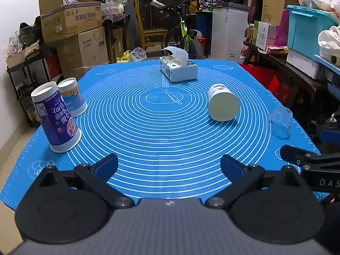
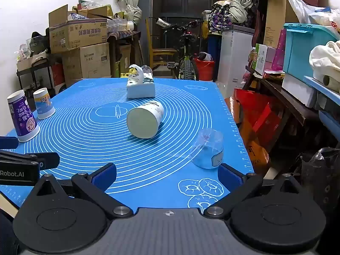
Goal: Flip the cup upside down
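The white cup (image 2: 146,120) lies on its side near the middle of the blue mat (image 2: 89,140), not yet inverted; the purple cup (image 1: 56,120), orange cup (image 1: 72,99) and clear cup (image 2: 207,152) already stand mouth-down; both the left claw (image 1: 169,167) and right claw (image 2: 166,175) hover spread and empty near the table's front edge, probably readying a grab.

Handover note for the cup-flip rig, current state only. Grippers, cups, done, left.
Left hand-held gripper: open, empty, low over the near edge of the blue mat.
Right hand-held gripper: open, empty, just short of the clear plastic cup.
Done: purple cup and yellow-blue cup stand mouth-down at the mat's left edge; the clear plastic cup is also mouth-down, near right.
Left: white cup lies on its side mid-mat, in front of the tissue box. Probably stand it mouth-down next.
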Demonstrator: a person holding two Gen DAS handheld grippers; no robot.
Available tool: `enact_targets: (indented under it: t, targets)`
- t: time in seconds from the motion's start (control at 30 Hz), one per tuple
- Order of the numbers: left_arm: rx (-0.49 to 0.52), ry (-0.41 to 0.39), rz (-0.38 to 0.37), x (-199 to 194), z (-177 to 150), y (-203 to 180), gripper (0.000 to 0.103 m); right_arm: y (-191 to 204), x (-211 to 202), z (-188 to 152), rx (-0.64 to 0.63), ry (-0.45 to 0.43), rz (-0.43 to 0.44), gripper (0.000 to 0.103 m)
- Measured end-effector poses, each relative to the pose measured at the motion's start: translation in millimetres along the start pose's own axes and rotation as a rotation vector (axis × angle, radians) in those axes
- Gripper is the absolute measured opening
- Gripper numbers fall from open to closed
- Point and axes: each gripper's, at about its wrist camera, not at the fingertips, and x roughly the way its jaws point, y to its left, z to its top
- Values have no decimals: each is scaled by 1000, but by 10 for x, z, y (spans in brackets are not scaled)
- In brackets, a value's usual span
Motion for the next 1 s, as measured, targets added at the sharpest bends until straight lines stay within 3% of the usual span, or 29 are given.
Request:
enact_targets:
  t: [1.0]
  targets:
    - [15, 0, 1, -15, -31, -36, 101, -9, 11, -10, -1, 4, -2, 101]
